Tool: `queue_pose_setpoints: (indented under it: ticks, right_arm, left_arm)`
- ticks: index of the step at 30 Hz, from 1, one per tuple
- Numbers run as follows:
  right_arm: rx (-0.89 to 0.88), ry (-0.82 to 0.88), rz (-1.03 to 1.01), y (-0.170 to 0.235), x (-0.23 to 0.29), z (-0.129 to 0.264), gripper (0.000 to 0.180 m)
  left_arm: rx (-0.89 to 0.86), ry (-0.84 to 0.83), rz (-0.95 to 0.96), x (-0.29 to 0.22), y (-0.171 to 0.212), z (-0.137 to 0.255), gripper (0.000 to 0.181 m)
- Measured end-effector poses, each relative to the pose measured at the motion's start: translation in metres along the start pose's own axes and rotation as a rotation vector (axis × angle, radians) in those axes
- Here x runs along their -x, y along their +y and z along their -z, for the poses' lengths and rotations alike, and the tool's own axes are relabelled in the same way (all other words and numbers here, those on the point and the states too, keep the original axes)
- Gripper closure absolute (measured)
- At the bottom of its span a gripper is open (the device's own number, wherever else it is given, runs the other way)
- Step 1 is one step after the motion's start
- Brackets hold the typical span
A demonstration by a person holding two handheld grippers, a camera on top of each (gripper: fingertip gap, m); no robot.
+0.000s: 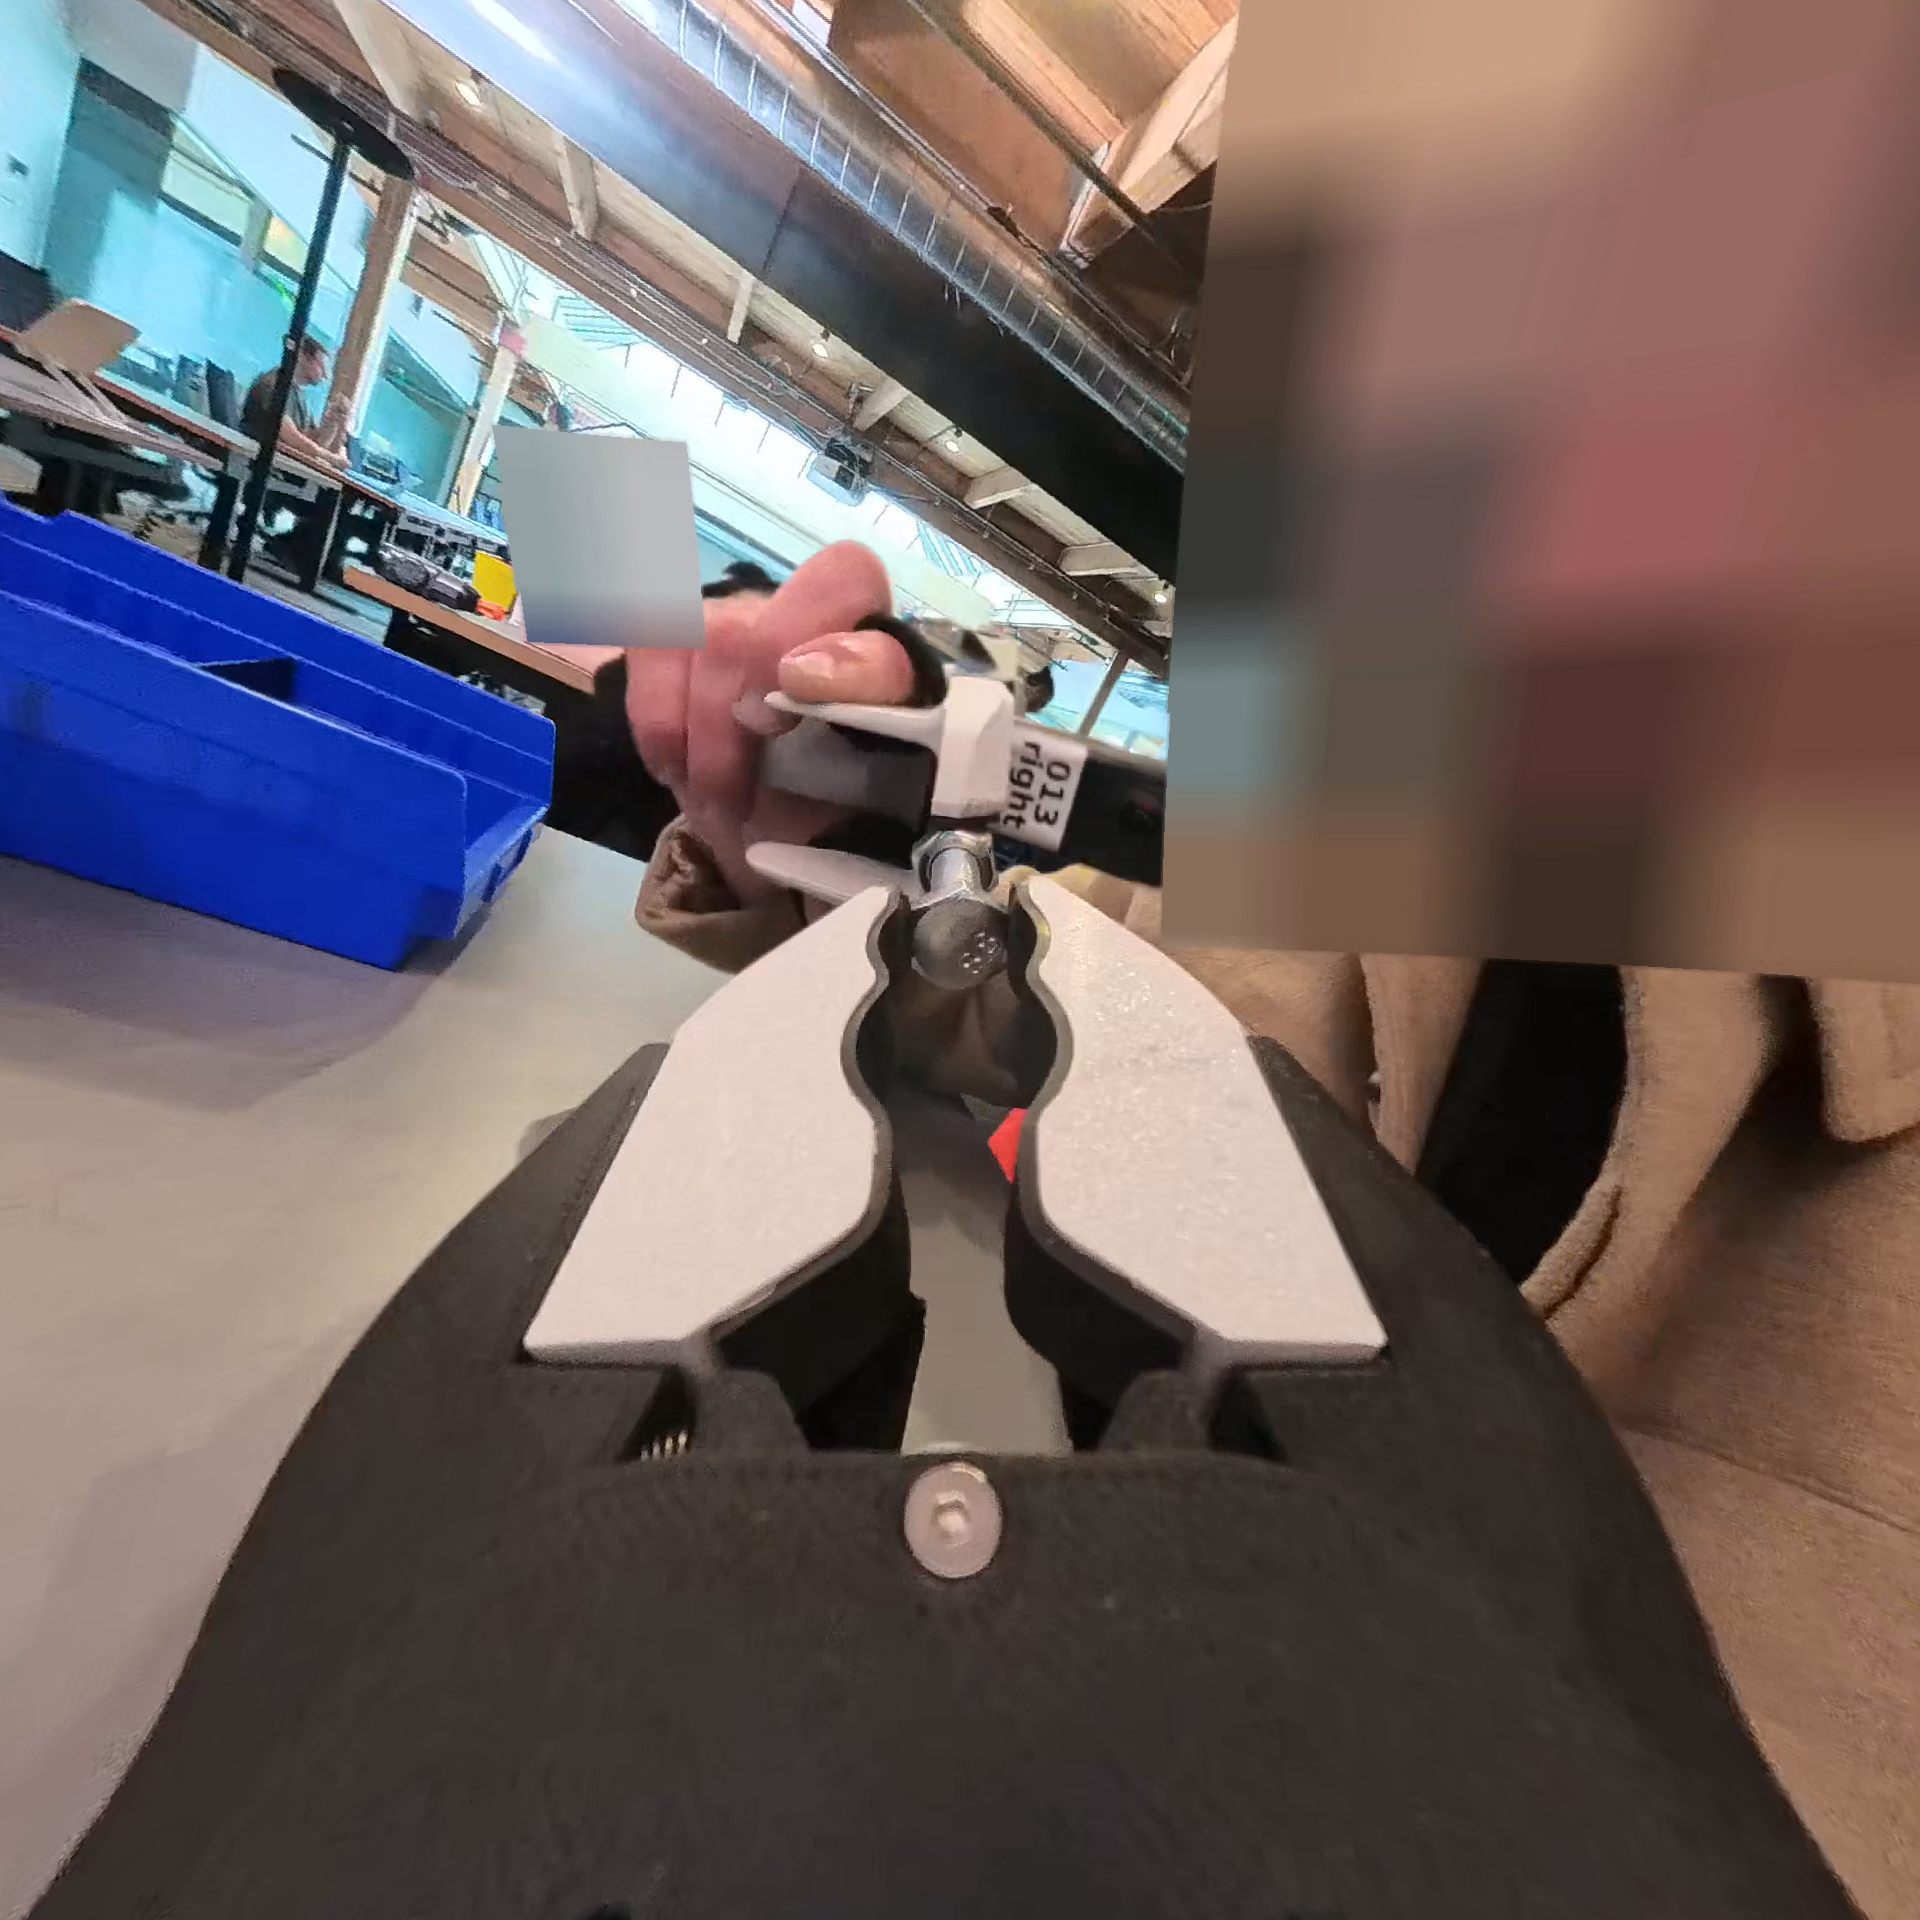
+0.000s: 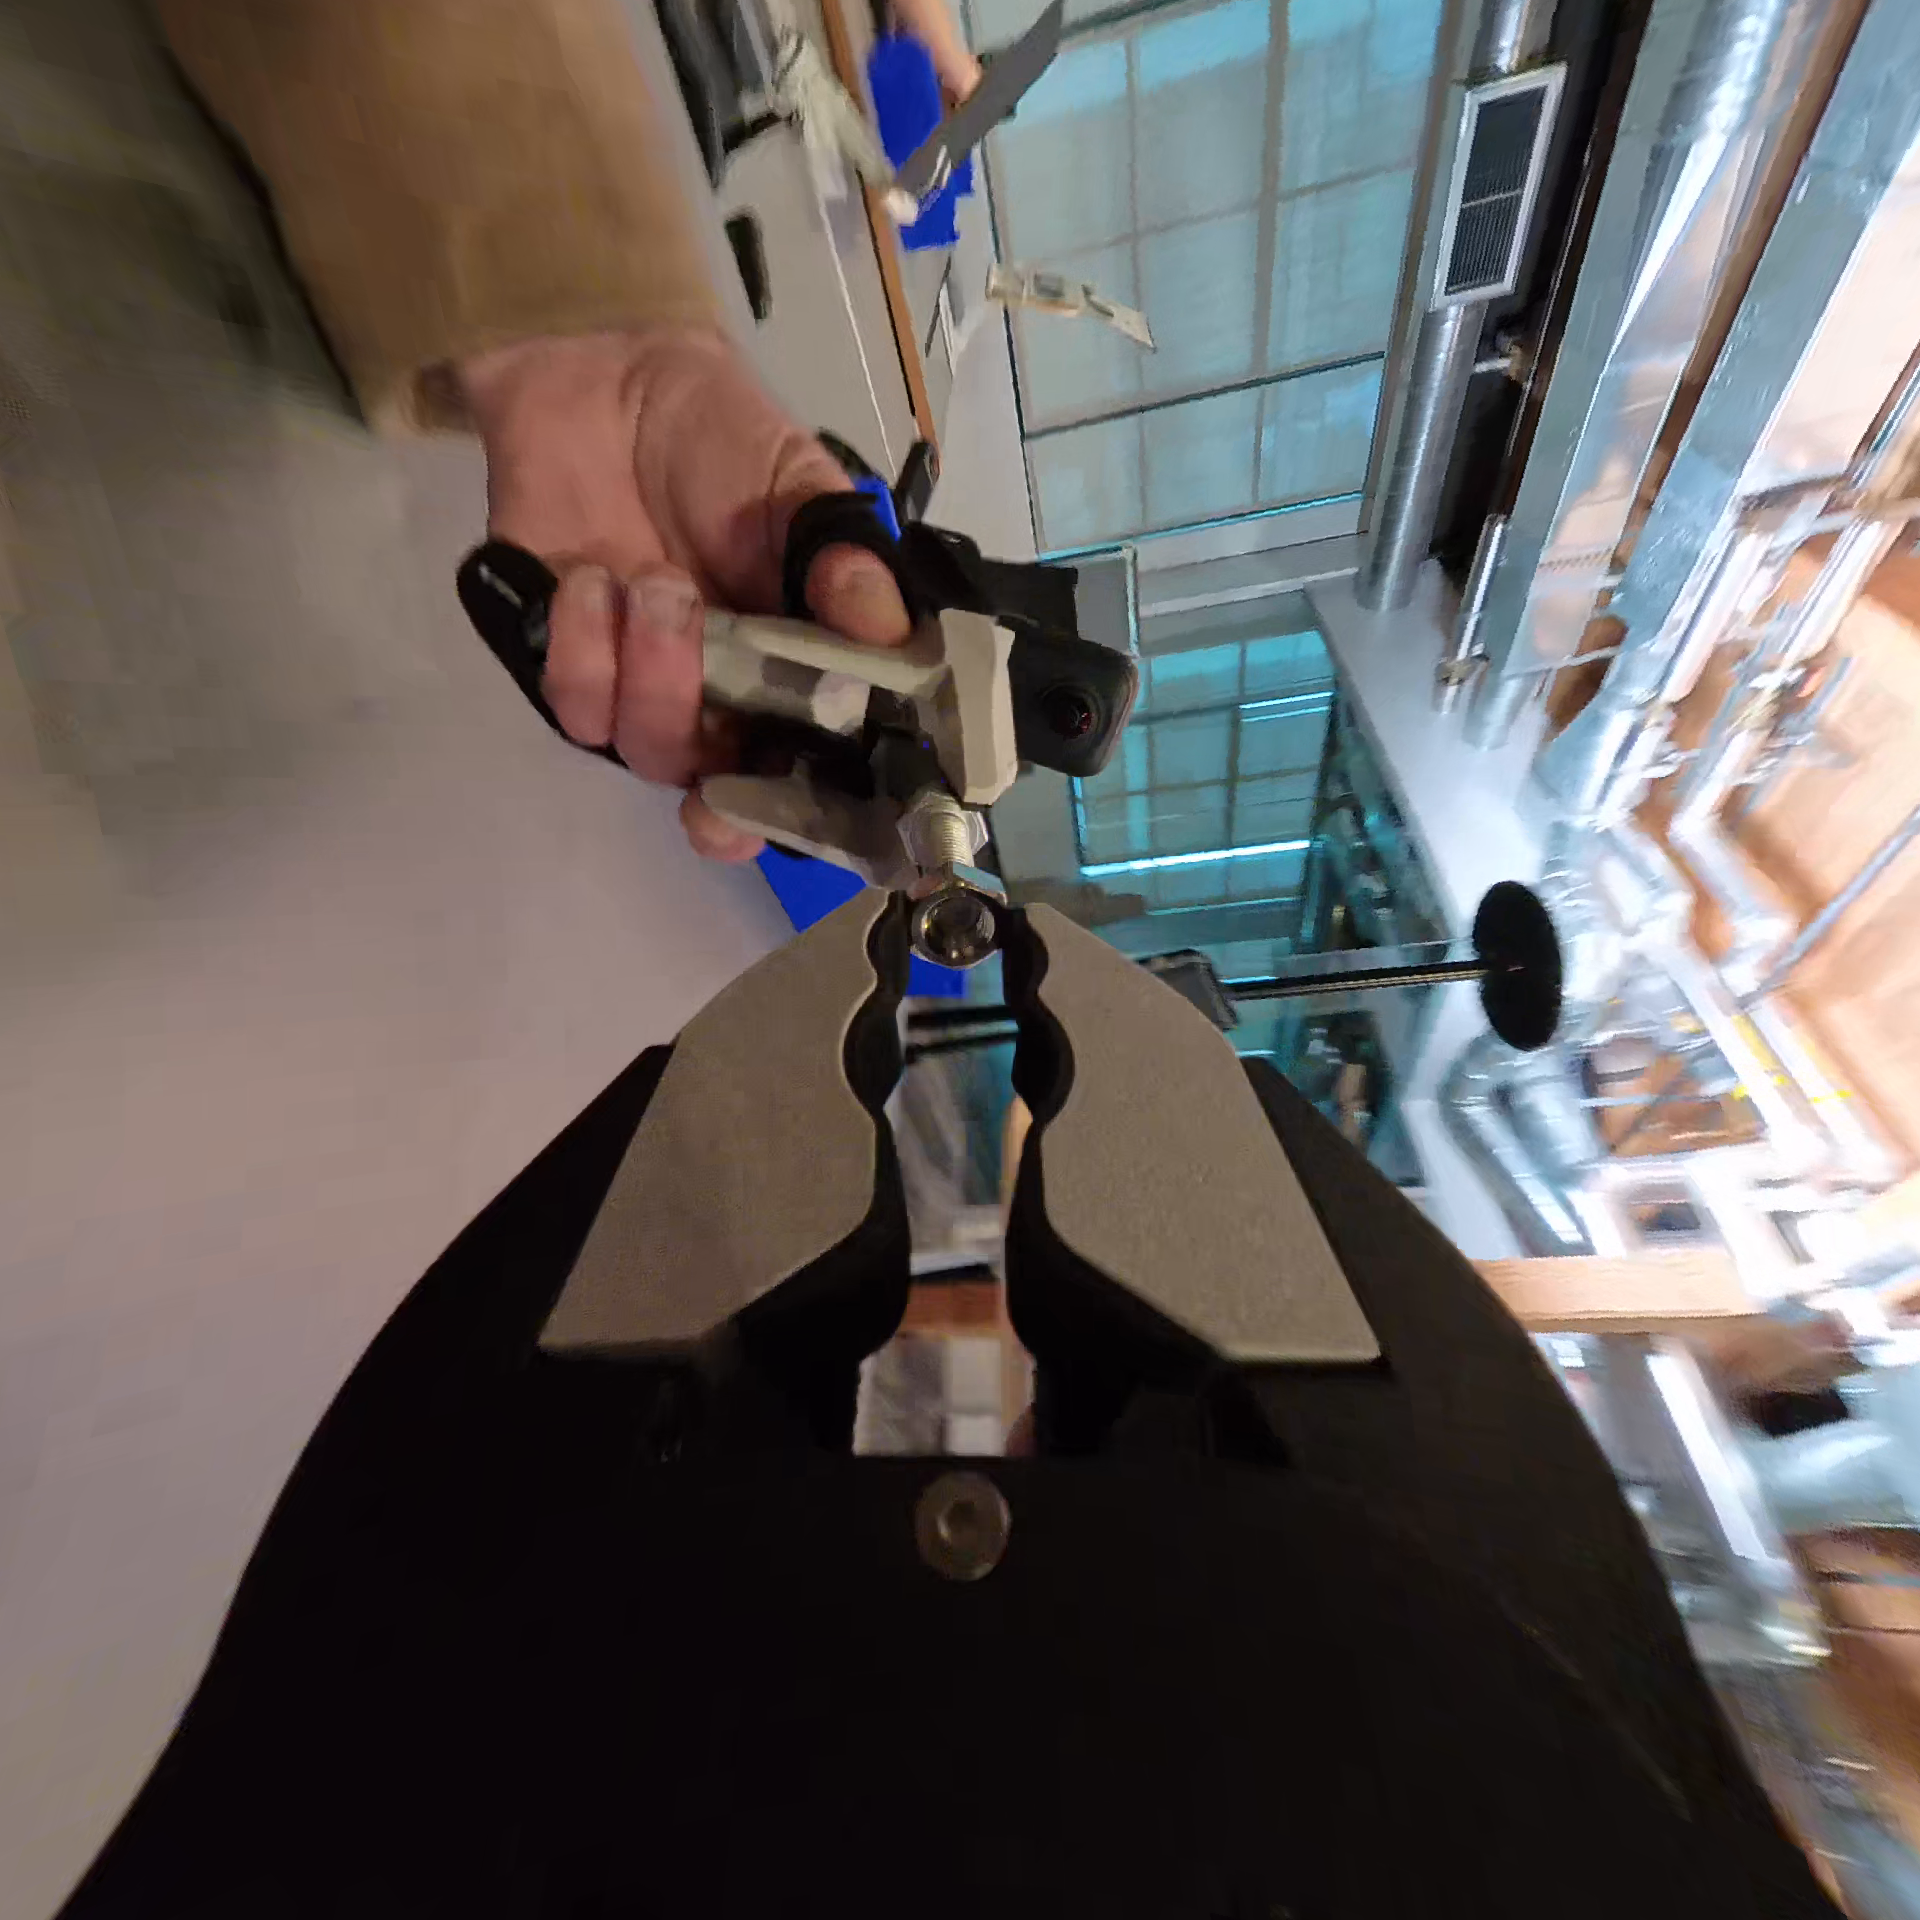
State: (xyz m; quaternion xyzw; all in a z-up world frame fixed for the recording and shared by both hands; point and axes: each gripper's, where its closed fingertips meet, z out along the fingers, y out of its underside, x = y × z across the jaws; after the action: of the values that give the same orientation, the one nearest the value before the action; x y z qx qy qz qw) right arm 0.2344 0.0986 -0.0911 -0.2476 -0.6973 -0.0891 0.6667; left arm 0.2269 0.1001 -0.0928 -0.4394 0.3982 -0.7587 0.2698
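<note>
In the left wrist view my left gripper (image 1: 958,925) is shut on the hex head of a silver bolt (image 1: 961,951), held up above the grey table (image 1: 208,1143). The bolt's threaded shaft (image 1: 943,868) points away into the other gripper, which a hand (image 1: 727,707) holds. In the right wrist view my right gripper (image 2: 951,935) is shut on a silver nut (image 2: 951,928) at the end of the bolt's thread (image 2: 940,831). Beyond it, a hand (image 2: 644,520) holds the left gripper. The two grippers face each other tip to tip.
A blue plastic bin (image 1: 260,748) stands on the table at the left. A person's beige coat (image 1: 1662,1247) is close on the right. A black pole stand (image 1: 301,312) and desks with a seated person (image 1: 291,395) are far behind.
</note>
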Motion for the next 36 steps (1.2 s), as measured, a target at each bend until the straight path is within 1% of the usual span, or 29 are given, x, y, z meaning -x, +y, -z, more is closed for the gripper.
queue_pose_setpoints:
  ticks: [3, 4, 9, 12, 14, 21, 27, 29, 32, 34, 36]
  right_arm:
    - [0.067, 0.020, 0.181, -0.002, 0.000, 0.001, 0.162]
    - [0.073, 0.019, 0.198, -0.004, 0.000, 0.001, 0.162]
    - [0.050, 0.018, 0.154, -0.004, 0.001, 0.001, 0.162]
    - [0.023, 0.028, 0.063, -0.004, -0.002, 0.000, 0.162]
    - [0.008, 0.026, 0.006, -0.003, -0.003, 0.000, 0.162]
    - [-0.059, 0.024, -0.190, -0.004, -0.005, -0.001, 0.162]
    - [-0.088, 0.027, -0.301, 0.000, -0.007, -0.002, 0.162]
    - [-0.119, 0.022, -0.398, 0.001, -0.011, -0.001, 0.162]
    - [-0.208, -0.015, -0.662, 0.004, -0.014, -0.002, 0.162]
    - [-0.259, -0.053, -0.832, 0.007, -0.011, -0.004, 0.162]
    - [-0.314, -0.098, -0.984, 0.008, -0.008, -0.006, 0.162]
  left_arm:
    - [-0.009, 0.026, 0.019, -0.002, 0.000, 0.000, 0.164]
    - [-0.004, 0.033, 0.012, -0.003, 0.001, -0.001, 0.164]
    - [-0.006, 0.042, 0.023, -0.003, 0.002, 0.000, 0.164]
    - [-0.019, 0.030, 0.000, -0.003, -0.002, 0.000, 0.164]
    - [-0.017, 0.007, -0.049, -0.002, -0.003, 0.000, 0.164]
    - [-0.030, 0.011, -0.104, -0.005, -0.006, 0.001, 0.163]
    - [-0.031, -0.013, -0.140, -0.003, -0.007, 0.000, 0.145]
    - [-0.030, -0.034, -0.188, -0.003, -0.009, 0.001, 0.141]
    - [0.021, -0.143, -0.352, 0.002, -0.009, 0.002, 0.137]
    - [0.089, -0.260, -0.508, 0.009, -0.008, 0.004, 0.135]
    - [0.101, -0.326, -0.634, 0.006, -0.014, 0.007, 0.134]
